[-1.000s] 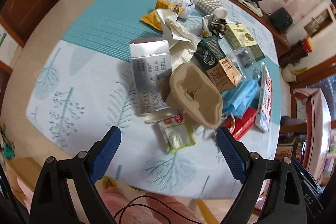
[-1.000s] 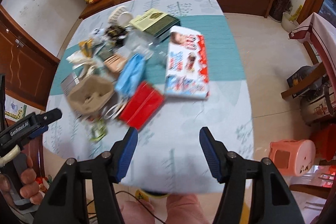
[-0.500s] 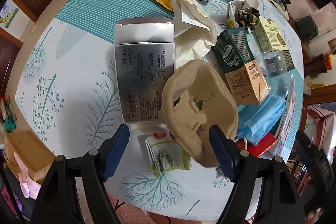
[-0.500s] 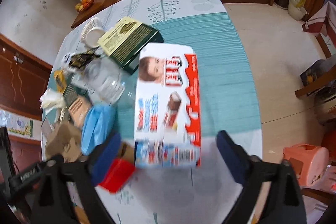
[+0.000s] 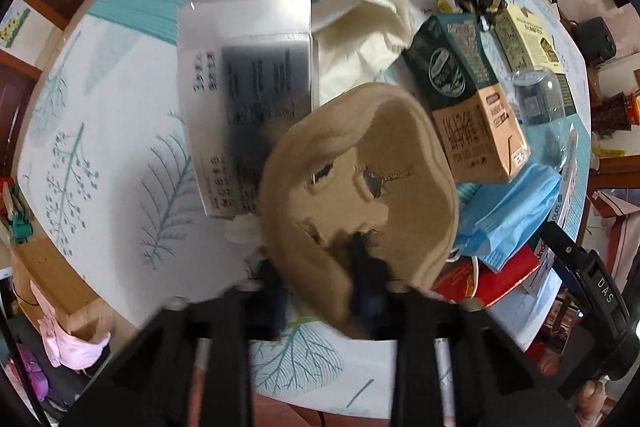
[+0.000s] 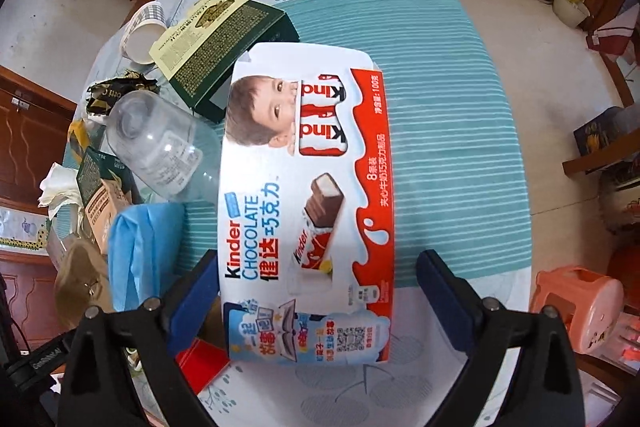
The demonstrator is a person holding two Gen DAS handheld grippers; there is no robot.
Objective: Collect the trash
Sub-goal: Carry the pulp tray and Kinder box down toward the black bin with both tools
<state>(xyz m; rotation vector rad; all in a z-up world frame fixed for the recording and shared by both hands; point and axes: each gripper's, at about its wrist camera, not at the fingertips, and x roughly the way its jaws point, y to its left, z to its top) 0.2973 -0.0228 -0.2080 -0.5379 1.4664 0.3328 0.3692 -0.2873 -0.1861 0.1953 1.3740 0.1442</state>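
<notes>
Here: left tool (image 5: 316, 277) clenched on cup tray (image 5: 360, 187) | right tool (image 6: 320, 279) spread wide, straddling chocolate box (image 6: 308, 195) on tabletop (image 6: 448, 131).

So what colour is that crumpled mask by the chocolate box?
Light blue; the mask shows best in the left wrist view.

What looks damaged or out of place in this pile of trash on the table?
The brown pulp cup carrier is torn, with ragged holes through its middle. The clear plastic bottle lies tipped on its side among the cartons, and the checked paper cup is toppled too. The left tongs are shut on the carrier's near edge.
</notes>
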